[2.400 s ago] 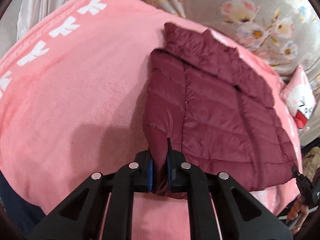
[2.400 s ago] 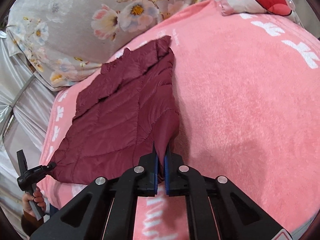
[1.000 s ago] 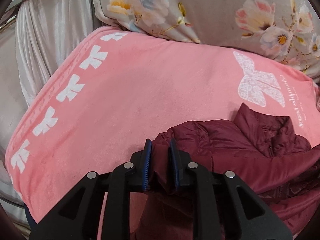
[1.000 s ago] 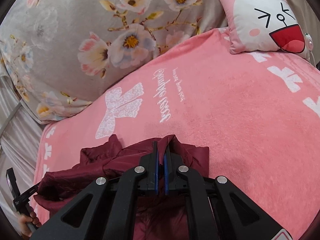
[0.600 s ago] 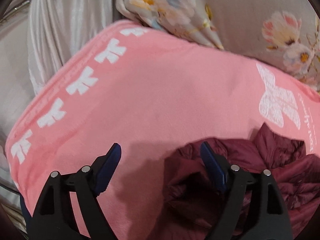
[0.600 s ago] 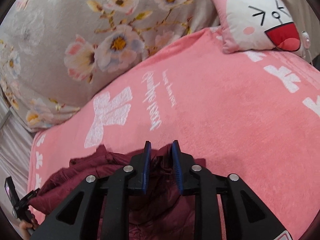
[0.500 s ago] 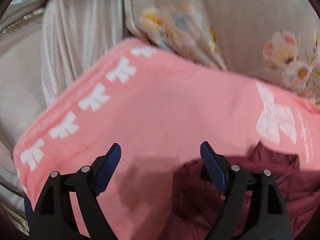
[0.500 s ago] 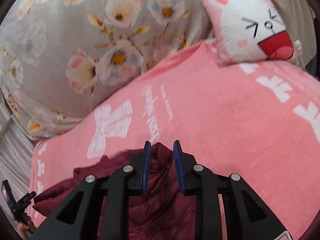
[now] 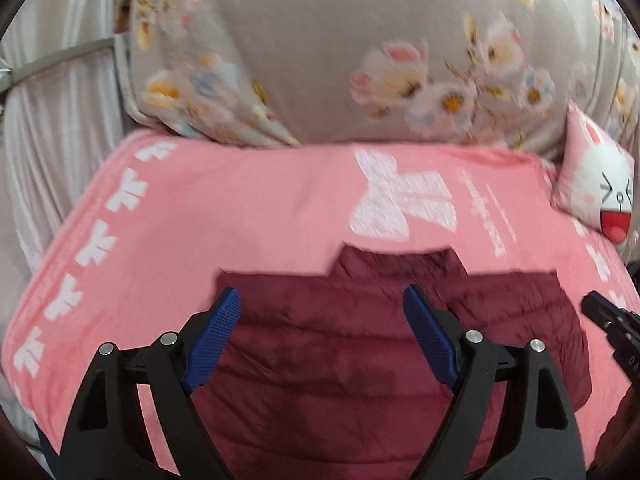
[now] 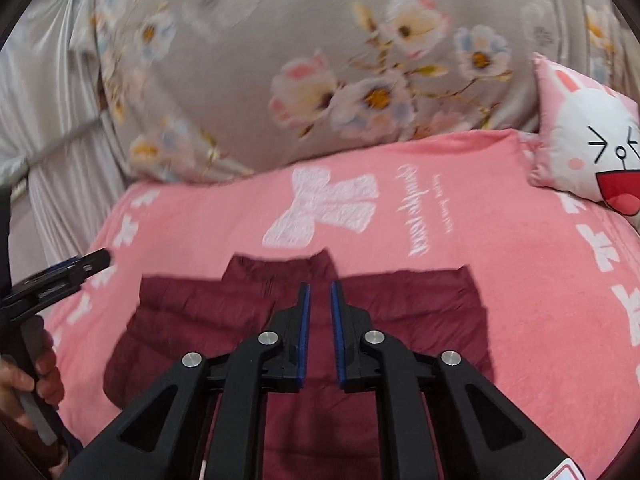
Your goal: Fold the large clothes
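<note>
while jacket (image 9: 344, 344) lies flat, left gripper (image 9: 322, 308) hovers above

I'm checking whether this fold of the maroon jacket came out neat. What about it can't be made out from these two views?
- Near hem of the jacket: in the left wrist view, cut off by the bottom edge and the left gripper.
- Jacket's middle: right wrist view, hidden behind the right gripper.
- Quilting and edges: motion-blurred in both views.
- Sleeves: not visible; cannot tell how they lie.
</note>
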{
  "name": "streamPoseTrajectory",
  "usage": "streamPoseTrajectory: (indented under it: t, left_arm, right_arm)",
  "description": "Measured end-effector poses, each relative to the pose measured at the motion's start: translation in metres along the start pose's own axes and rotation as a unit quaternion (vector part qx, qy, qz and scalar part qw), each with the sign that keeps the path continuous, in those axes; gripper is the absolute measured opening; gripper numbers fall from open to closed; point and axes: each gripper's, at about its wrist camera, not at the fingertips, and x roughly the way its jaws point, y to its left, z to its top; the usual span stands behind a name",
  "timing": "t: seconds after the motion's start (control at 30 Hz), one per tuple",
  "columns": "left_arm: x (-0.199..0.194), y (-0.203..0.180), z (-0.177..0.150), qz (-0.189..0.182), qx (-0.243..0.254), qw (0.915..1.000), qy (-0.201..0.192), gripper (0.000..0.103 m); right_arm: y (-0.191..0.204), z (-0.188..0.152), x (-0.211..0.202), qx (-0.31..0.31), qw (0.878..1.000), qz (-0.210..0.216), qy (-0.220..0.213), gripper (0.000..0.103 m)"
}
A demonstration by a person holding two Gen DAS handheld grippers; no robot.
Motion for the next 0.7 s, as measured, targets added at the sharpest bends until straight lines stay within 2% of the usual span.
streamPoseTrajectory:
  t: [0.17, 0.47, 0.7]
  left_arm:
    - [0.042, -0.025, -0.026, -0.008, 0.003, 0.9986, 0.053, 0.078]
    - [0.092, -0.034, -0.055, 0.029, 0.003, 0.9938, 0.108, 0.076]
    - [0.109, -0.033, -0.068, 0.045, 0.012, 0.9916, 0.121, 0.077]
  right_arm:
    - [0.017, -0.025, 0.031, -0.007, 0.999, 0.003, 0.049, 0.009]
    - [0.014, -0.049, 0.081, -0.005, 0.993, -0.025, 0.112, 0.009]
    - [0.008, -0.068, 0.111, -0.004, 0.988, -0.035, 0.151, 0.005]
